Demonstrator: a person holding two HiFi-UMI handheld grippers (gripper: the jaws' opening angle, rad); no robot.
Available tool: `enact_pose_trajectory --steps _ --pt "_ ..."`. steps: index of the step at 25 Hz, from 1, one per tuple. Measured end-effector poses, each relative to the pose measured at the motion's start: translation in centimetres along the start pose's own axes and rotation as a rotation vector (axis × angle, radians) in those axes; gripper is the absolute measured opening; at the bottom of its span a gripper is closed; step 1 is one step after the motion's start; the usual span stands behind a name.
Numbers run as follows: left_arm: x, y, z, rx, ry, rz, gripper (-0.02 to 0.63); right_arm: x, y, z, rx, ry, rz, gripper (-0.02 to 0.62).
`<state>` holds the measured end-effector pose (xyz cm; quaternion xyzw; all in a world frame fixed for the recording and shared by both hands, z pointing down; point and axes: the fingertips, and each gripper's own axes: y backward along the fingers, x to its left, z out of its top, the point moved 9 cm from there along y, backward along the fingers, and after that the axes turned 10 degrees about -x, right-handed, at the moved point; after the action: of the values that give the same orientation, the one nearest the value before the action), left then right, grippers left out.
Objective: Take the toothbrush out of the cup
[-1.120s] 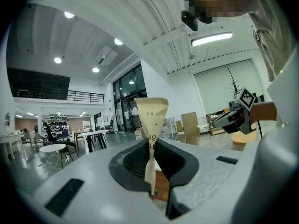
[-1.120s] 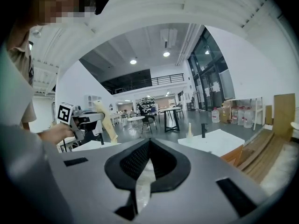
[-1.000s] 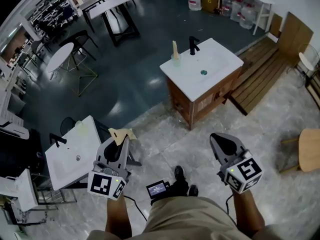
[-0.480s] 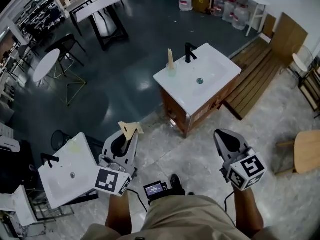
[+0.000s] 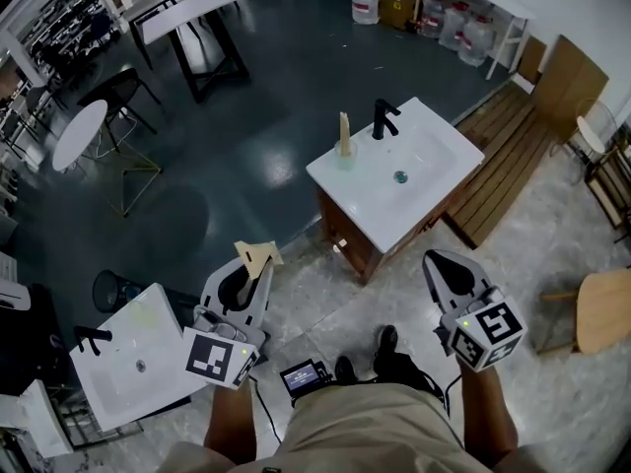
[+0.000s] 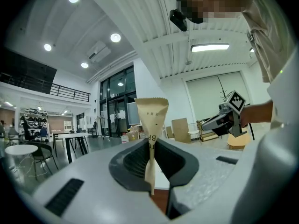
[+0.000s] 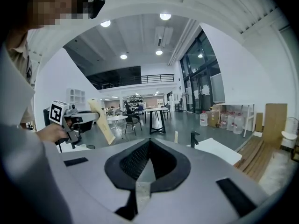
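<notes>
The left gripper's (image 6: 152, 146) dark, ribbed jaw pads were pinched onto a flat sleeve of tan kraft paper (image 6: 152, 120). The sleeve was narrow where they clamped it and widened to a pinked, zigzag top edge, with dark printed letters partly hidden in the grip. It stood nearly upright out of the jaws, leaning a little. The right gripper's (image 7: 148, 148) matching black pads were drawn together at their tips with nothing between them, set in a smooth grey, rounded shell. Both grippers were held out in front of the person, well apart from each other and well short of the washstand (image 5: 439, 180). This was a wooden cabinet with a glossy white rectangular top and a sunken basin. On that top, near its far left corner and just left of a slim black tap (image 5: 381, 118), stood a small pale cup (image 5: 344, 155). The toothbrush (image 5: 344, 127) was in the cup, untouched. It showed as a thin, flat, pale tan strip, too small for finer detail. Its long axis ran close to vertical, its lower end down in the cup and its upper end rising clear above the rim. Around the washstand the floor was pale marbled tile, meeting a dark polished surface beyond.
</notes>
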<state>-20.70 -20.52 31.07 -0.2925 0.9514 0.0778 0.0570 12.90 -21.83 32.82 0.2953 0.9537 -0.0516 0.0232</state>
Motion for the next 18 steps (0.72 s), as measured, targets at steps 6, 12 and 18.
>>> enact_pose_trajectory --steps 6,12,18 --pt "2.6 -3.0 -2.0 0.032 0.005 0.052 0.038 -4.3 -6.0 -0.8 0.009 -0.008 0.021 0.005" --pt "5.0 -8.0 -3.4 0.082 0.001 0.122 0.037 -10.1 -13.4 -1.2 0.027 -0.025 0.08 0.005" --pt "5.5 -16.3 -5.5 0.147 0.015 0.202 0.038 -19.6 -22.0 -2.8 0.095 -0.03 0.143 0.006"
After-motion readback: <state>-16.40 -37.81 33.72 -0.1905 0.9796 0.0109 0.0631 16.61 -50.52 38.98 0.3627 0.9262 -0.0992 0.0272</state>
